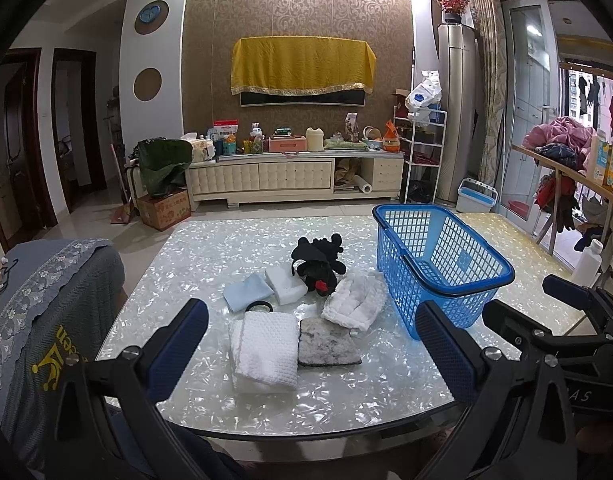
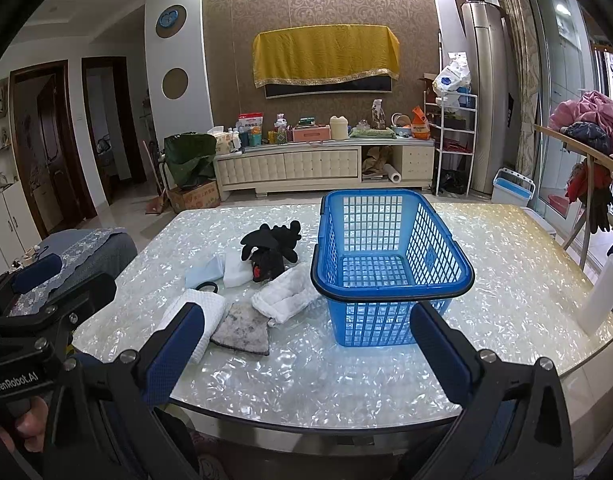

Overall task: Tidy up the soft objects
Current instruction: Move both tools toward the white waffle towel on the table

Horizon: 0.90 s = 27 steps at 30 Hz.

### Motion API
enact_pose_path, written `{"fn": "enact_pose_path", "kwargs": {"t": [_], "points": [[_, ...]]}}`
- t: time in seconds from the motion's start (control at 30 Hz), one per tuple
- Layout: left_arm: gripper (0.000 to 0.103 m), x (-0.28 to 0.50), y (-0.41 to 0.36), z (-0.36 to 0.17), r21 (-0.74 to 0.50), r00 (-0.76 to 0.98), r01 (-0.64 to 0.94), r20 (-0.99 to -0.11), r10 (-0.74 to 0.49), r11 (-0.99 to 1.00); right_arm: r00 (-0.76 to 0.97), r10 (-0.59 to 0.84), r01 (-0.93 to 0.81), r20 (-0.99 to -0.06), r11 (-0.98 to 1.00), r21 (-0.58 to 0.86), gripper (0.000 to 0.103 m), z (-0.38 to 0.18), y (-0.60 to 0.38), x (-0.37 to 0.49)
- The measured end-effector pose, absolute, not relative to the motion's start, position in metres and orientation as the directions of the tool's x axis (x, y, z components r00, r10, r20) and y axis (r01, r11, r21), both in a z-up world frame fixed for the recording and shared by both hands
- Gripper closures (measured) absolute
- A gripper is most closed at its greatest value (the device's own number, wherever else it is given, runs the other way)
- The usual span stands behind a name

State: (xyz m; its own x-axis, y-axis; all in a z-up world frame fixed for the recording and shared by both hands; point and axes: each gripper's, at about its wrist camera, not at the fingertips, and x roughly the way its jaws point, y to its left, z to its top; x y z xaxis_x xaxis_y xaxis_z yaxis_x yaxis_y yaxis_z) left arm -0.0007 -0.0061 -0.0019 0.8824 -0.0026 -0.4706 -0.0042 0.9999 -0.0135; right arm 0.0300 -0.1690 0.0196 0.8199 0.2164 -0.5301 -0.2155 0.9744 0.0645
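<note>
An empty blue plastic basket (image 1: 442,264) (image 2: 386,256) stands on the pearly table (image 1: 210,248) (image 2: 506,264). Left of it lie soft things: a black plush toy (image 1: 318,260) (image 2: 270,246), a white sponge (image 1: 286,286) (image 2: 236,270), a light blue cloth (image 1: 246,296) (image 2: 202,272), a white waffle towel (image 1: 266,350) (image 2: 190,312), a grey pad (image 1: 326,342) (image 2: 242,328) and a folded white cloth (image 1: 354,302) (image 2: 286,296). My left gripper (image 1: 310,348) is open above the table's near edge, facing the towels. My right gripper (image 2: 306,344) is open and empty, before the basket.
A black ring (image 1: 258,306) lies by the waffle towel. A chair with a grey cover (image 1: 54,300) stands left of the table. A white bottle (image 2: 602,296) stands at the table's right edge. A TV cabinet (image 1: 290,172) lines the far wall.
</note>
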Motion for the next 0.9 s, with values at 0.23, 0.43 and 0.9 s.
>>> {"fn": "enact_pose_path", "kwargs": {"t": [0.23,0.43,0.9], "points": [[0.0,-0.001,-0.005,0.0,-0.013,0.882,0.0,-0.472,-0.006,1.0,0.819,0.217,-0.216,-0.531,0.974,0.065,0.0,0.02,-0.169,0.03],[0.0,0.007,-0.006,0.008,-0.009,0.878,0.006,-0.478,-0.01,1.0,0.819,0.223,-0.221,-0.529,0.973,0.069,0.0,0.024,-0.171,0.032],[0.0,0.056,0.03,0.031,-0.021,0.839,0.059,-0.541,-0.061,0.998,0.789,0.25,-0.297,-0.561,0.955,0.007,0.0,0.051,-0.156,0.076]]}}
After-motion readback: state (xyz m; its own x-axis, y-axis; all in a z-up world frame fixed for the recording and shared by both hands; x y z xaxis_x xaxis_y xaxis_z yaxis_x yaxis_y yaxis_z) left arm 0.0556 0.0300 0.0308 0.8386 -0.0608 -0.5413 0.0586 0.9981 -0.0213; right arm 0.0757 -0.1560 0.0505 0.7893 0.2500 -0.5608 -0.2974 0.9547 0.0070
